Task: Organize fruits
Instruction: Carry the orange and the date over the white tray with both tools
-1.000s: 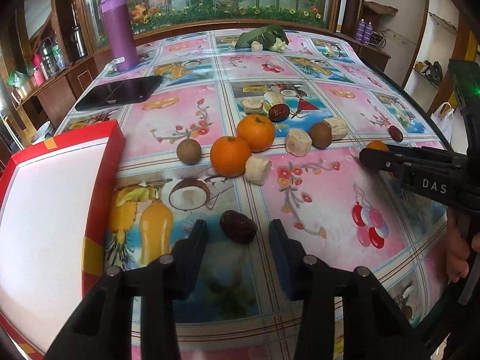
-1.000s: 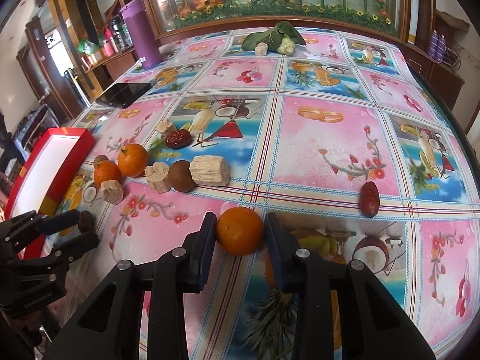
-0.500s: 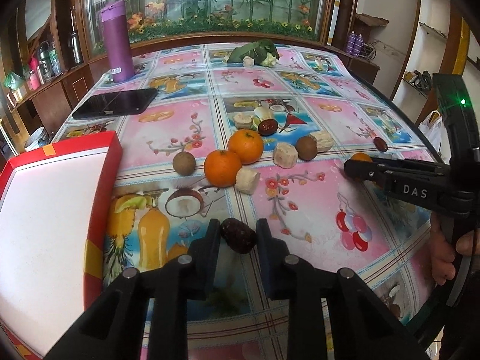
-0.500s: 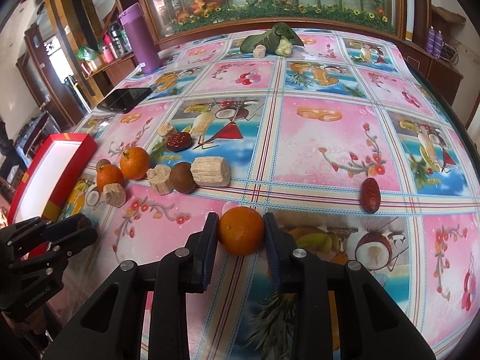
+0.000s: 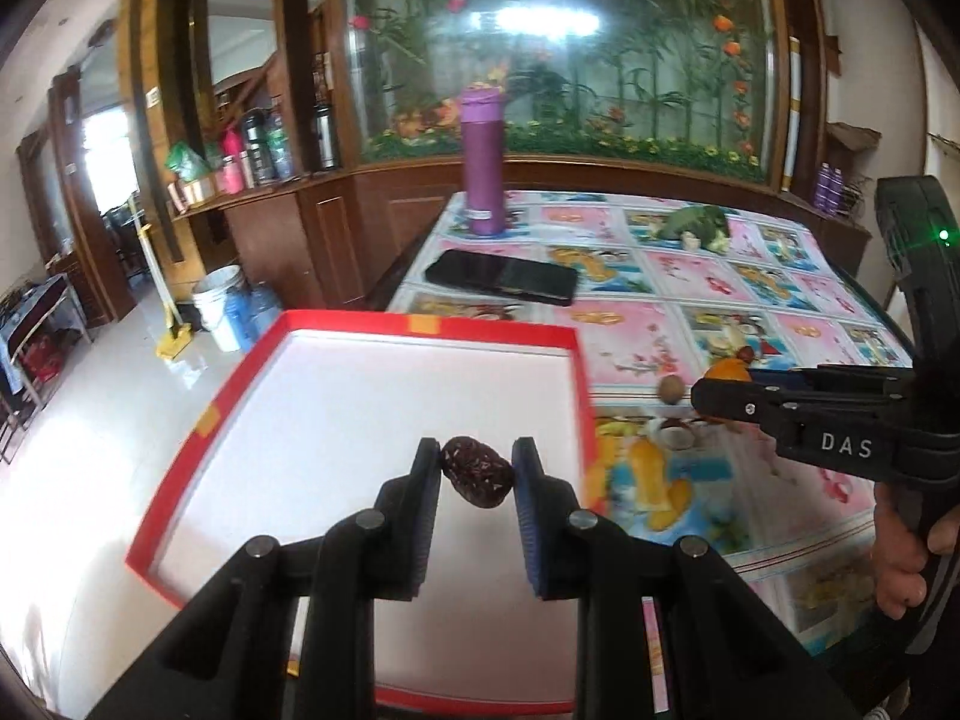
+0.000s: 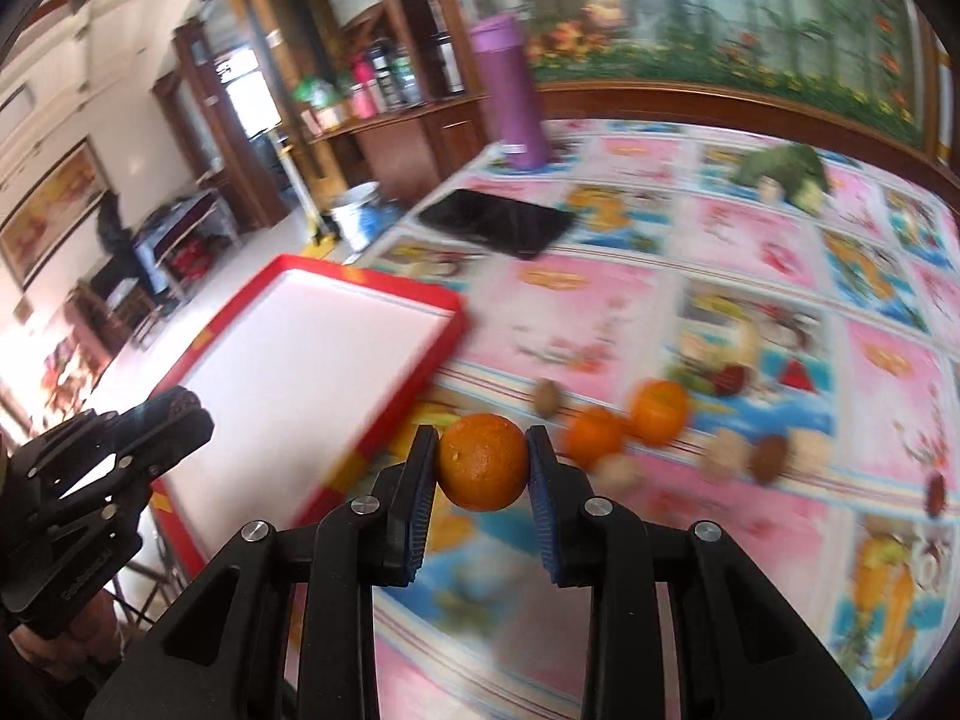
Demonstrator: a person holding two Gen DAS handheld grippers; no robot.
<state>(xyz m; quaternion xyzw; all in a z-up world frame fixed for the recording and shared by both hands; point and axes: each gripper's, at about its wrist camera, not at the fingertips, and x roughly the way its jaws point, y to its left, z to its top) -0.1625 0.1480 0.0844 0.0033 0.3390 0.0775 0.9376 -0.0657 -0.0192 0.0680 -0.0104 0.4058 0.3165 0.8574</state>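
Left gripper pinches a dark red date between its pads, held above the white floor of the red-rimmed tray at the table's left edge. Right gripper clamps an orange, lifted over the table just beside the tray's right rim. Behind the tray lie a black phone and a purple bottle near the far left corner. Only the right wrist view shows the remaining fruit plainly: two oranges, a small brown fruit and pale chunks, blurred. The left wrist view shows fingers of the person's hand on the right gripper's handle.
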